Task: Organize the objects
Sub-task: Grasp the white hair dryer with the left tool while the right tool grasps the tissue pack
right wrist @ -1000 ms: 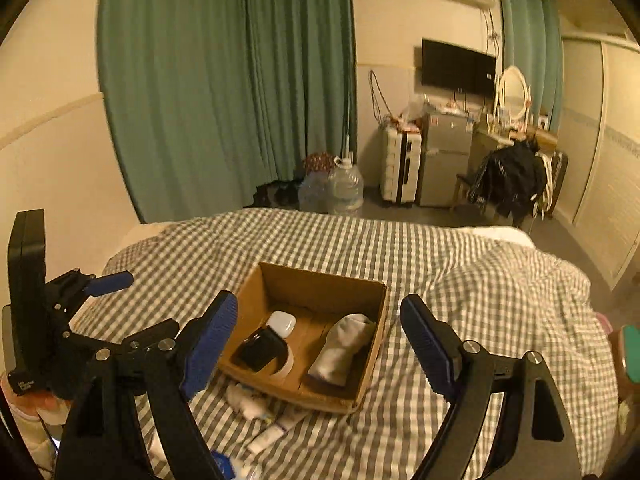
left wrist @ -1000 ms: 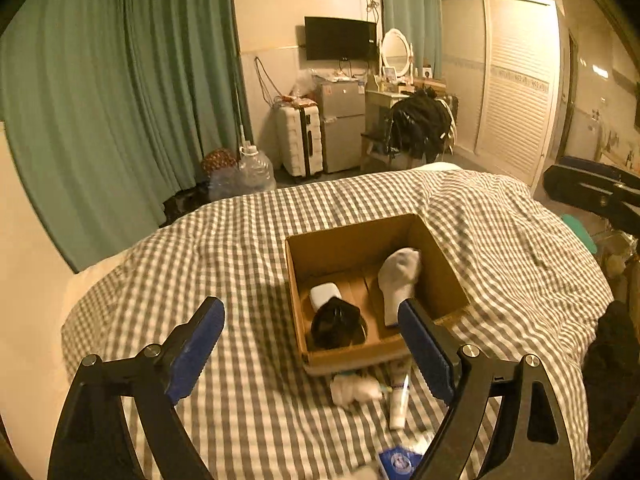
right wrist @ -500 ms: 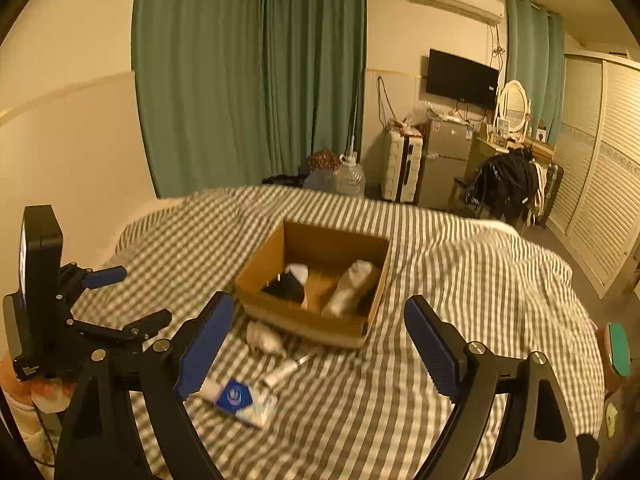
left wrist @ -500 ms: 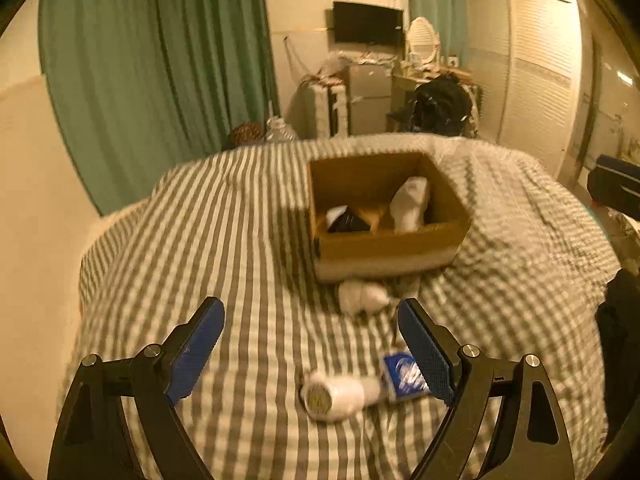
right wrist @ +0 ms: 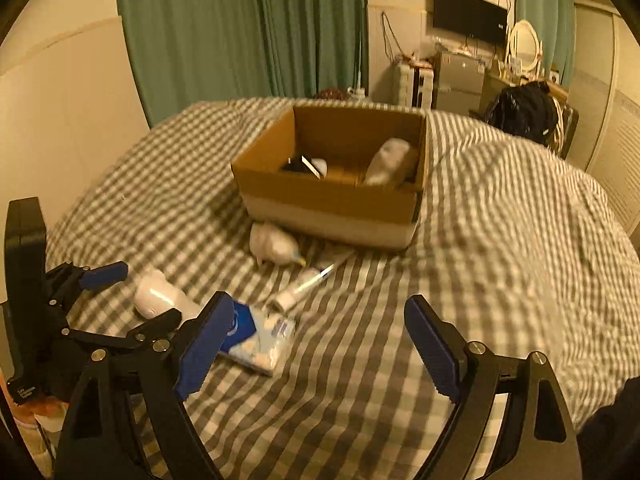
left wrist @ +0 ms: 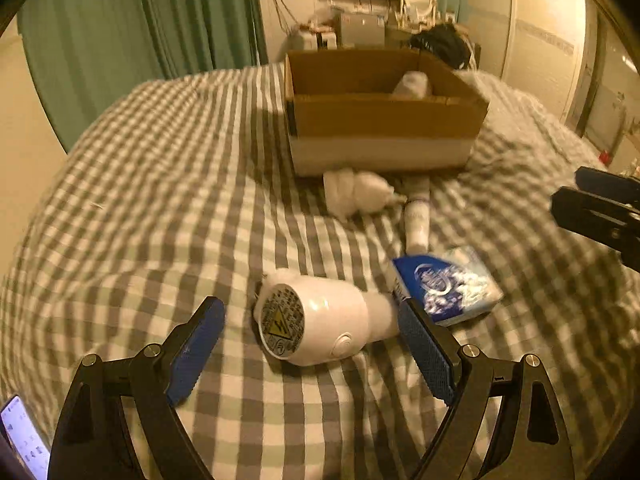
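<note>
A cardboard box (left wrist: 384,120) (right wrist: 332,200) stands on the checked bedspread and holds a white sock (right wrist: 390,160) and a dark item (right wrist: 296,166). In front of it lie a white bundle (left wrist: 356,194) (right wrist: 274,244), a white tube (left wrist: 416,220) (right wrist: 304,286), a blue tissue pack (left wrist: 448,286) (right wrist: 256,338) and a white device (left wrist: 316,320) (right wrist: 158,296). My left gripper (left wrist: 312,352) is open, low over the bed, with the white device between its fingers. My right gripper (right wrist: 320,344) is open and empty above the bed, just right of the tissue pack.
Green curtains (right wrist: 248,32) hang behind the bed. A wall TV (right wrist: 470,16), a small fridge (right wrist: 460,84) and a dark bag on a chair (right wrist: 524,110) stand at the far side of the room. A lit phone screen (left wrist: 24,436) shows at the lower left.
Both grippers have pulled back from the box and dropped lower. The left one now straddles the white device, which came into view along with the tissue pack.
</note>
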`<state>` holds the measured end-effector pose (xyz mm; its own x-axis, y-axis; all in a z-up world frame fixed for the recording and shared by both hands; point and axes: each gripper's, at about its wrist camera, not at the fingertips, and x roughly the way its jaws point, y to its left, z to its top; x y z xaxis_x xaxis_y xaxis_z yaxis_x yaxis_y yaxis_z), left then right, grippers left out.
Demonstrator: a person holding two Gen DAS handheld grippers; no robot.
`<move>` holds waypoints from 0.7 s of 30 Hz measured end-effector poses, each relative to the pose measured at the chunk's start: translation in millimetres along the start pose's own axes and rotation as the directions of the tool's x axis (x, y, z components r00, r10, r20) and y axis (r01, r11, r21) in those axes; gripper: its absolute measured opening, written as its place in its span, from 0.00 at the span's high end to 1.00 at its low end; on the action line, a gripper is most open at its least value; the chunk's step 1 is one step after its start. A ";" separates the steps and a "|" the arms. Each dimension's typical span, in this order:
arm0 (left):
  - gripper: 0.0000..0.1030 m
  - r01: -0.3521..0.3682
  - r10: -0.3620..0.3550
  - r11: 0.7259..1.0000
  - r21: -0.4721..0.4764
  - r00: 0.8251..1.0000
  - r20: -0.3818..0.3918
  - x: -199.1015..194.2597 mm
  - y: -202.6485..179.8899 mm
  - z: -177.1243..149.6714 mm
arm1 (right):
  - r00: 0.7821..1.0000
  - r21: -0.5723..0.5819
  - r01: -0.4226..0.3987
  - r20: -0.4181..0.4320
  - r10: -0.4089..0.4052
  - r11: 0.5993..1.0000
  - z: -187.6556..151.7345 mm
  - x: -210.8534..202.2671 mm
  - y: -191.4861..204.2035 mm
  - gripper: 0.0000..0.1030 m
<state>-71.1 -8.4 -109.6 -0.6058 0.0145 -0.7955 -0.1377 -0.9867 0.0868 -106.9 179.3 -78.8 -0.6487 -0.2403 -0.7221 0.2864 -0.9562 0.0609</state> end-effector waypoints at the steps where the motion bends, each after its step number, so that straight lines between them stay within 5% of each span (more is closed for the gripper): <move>1: 0.11 -0.002 0.002 1.000 0.005 1.000 -0.006 3.2 -1.3 0.5 | 1.000 0.004 -0.002 -0.005 0.002 1.000 -2.0 2.5 -0.6 0.15; 7: 0.12 -0.008 0.009 0.999 0.041 1.000 -0.024 17.8 -10.0 7.9 | 1.000 0.027 -0.009 -0.013 0.010 1.000 -7.0 6.9 -5.0 0.15; 13: 0.39 0.012 -0.012 1.000 0.022 1.000 0.003 10.9 -6.2 4.7 | 1.000 0.029 -0.006 -0.007 0.006 1.000 -6.3 4.8 -4.8 0.15; 21: 0.42 -0.005 0.007 0.999 -0.037 0.998 0.054 -18.3 7.1 8.5 | 1.000 -0.005 -0.014 -0.020 0.014 1.000 -7.6 10.0 4.3 0.15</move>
<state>-67.6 -14.4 -89.3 -0.6484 0.0168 -0.7611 -0.1055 -0.9921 0.0680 -106.8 174.1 -91.0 -0.6300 -0.2503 -0.7351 0.2988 -0.9519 0.0681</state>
